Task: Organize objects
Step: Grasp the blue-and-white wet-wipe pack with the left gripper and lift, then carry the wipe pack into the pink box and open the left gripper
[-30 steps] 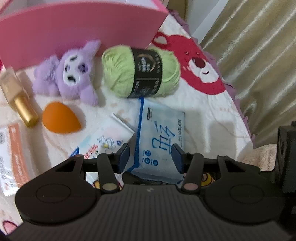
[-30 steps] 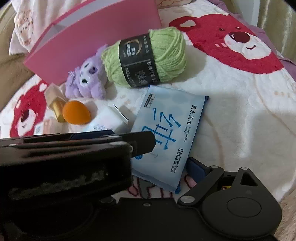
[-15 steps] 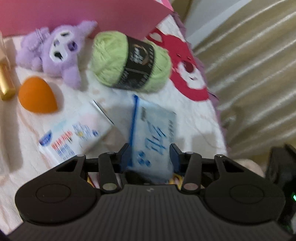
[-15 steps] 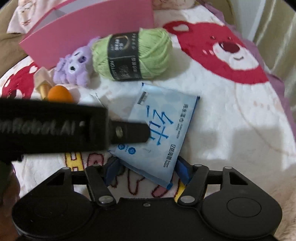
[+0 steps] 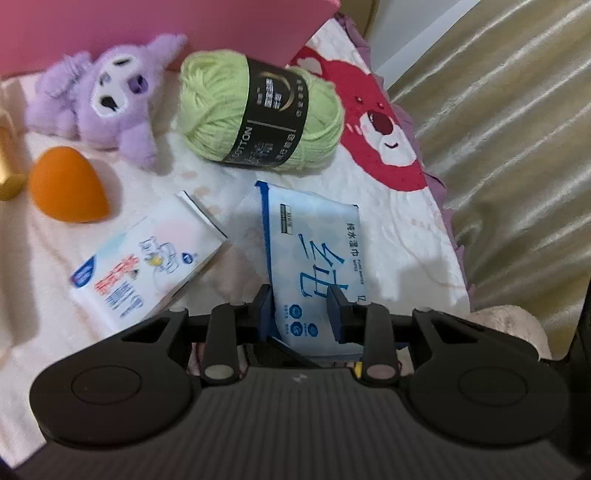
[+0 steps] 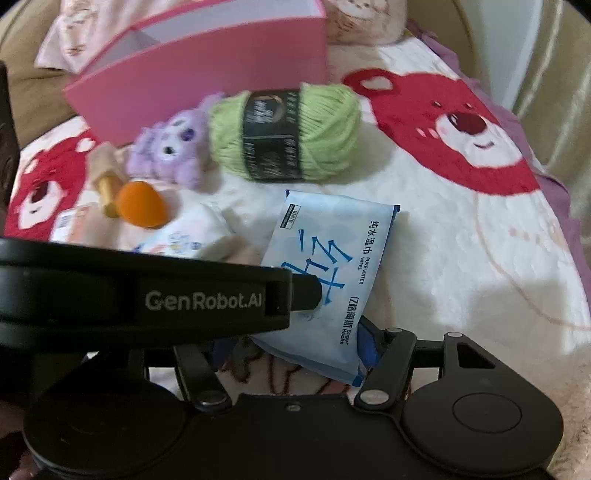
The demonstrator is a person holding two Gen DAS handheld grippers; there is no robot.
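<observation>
A blue wet-wipes pack (image 5: 314, 254) lies on the bear-print blanket; it also shows in the right wrist view (image 6: 328, 269). My left gripper (image 5: 301, 308) has both fingers closed on the pack's near end. My right gripper (image 6: 295, 343) is open with its fingers straddling the same pack's near edge; its left finger is hidden behind the left gripper's body (image 6: 147, 295). Beyond lie a green yarn ball (image 5: 258, 114), a purple plush toy (image 5: 110, 92), an orange makeup sponge (image 5: 66, 184) and a white tissue pack (image 5: 147, 266). A pink box (image 6: 207, 70) stands behind them.
A gold-capped bottle (image 6: 105, 181) lies left of the sponge. The blanket (image 6: 461, 240) ends at a purple edge on the right, with a beige curtain (image 5: 517, 129) beyond. A pillow (image 6: 74, 33) sits behind the box.
My left gripper's fingers have narrowed onto the wipes pack. My right gripper has come in around the pack's near edge, and the left gripper's body has shifted across its view.
</observation>
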